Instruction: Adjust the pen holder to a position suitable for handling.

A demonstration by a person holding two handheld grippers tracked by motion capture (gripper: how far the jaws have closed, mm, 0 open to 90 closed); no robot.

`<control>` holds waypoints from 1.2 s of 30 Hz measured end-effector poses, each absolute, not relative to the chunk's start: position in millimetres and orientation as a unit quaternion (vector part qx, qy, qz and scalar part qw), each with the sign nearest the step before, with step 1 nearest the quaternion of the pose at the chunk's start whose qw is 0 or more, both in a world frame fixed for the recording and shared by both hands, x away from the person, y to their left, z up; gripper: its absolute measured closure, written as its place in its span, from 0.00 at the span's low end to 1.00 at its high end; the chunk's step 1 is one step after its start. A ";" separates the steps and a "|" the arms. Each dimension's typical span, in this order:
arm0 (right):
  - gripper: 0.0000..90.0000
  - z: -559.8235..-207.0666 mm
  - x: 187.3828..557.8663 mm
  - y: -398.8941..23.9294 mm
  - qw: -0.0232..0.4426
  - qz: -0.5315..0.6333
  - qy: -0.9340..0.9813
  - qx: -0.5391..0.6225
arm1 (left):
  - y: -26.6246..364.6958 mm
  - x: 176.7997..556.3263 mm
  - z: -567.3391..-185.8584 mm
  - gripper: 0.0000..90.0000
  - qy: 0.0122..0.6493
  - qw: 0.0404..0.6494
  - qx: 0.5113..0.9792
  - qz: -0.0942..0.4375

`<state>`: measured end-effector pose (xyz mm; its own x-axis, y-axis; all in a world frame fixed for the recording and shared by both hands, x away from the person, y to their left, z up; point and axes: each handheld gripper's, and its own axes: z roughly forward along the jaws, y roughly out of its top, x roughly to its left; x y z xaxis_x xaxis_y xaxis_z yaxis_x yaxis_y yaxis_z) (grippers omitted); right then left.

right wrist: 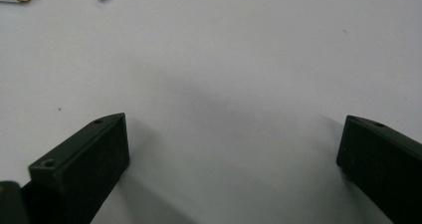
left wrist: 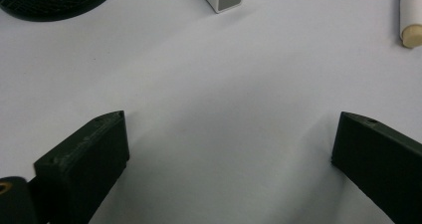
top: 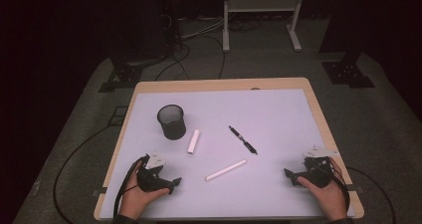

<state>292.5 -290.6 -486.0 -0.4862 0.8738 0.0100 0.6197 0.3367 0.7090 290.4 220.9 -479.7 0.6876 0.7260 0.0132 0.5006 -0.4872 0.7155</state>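
Nothing is in the mesh cup (top: 171,121) yet: black pen (top: 243,140), white stick (top: 226,169) and white block (top: 193,141) lie on the counter (top: 278,109). Your left hand-held gripper (top: 175,182) and right hand-held gripper (top: 288,176) rest wide open, empty.

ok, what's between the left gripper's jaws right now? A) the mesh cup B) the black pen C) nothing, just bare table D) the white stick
C: in the left gripper view the left gripper has its jaws wide apart over bare table, with the mesh cup and white stick farther off.
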 end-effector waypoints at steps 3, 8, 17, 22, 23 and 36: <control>0.00 -486.0 292.5 -290.6 0.190 0.333 0.795 0.470 | 222.8 289.1 -479.1 0.08 0.363 0.357 0.846 0.162; 0.00 -486.0 292.4 -290.6 0.191 0.333 0.795 0.470 | 225.5 288.7 -476.3 0.15 0.369 0.355 0.843 0.167; 0.00 -486.0 292.3 -290.6 0.190 0.333 0.795 0.470 | 234.2 292.3 -467.7 0.20 0.385 0.363 0.833 0.165; 0.00 -486.1 292.3 -290.6 0.190 0.334 0.795 0.470 | 237.6 294.4 -463.2 0.23 0.386 0.364 0.832 0.162; 0.00 -486.1 292.3 -290.6 0.190 0.334 0.795 0.470 | 237.6 294.4 -463.2 0.23 0.386 0.364 0.832 0.162; 0.00 -486.1 292.3 -290.7 0.190 0.334 0.795 0.470 | 240.7 299.3 -448.2 0.32 0.389 0.369 0.829 0.162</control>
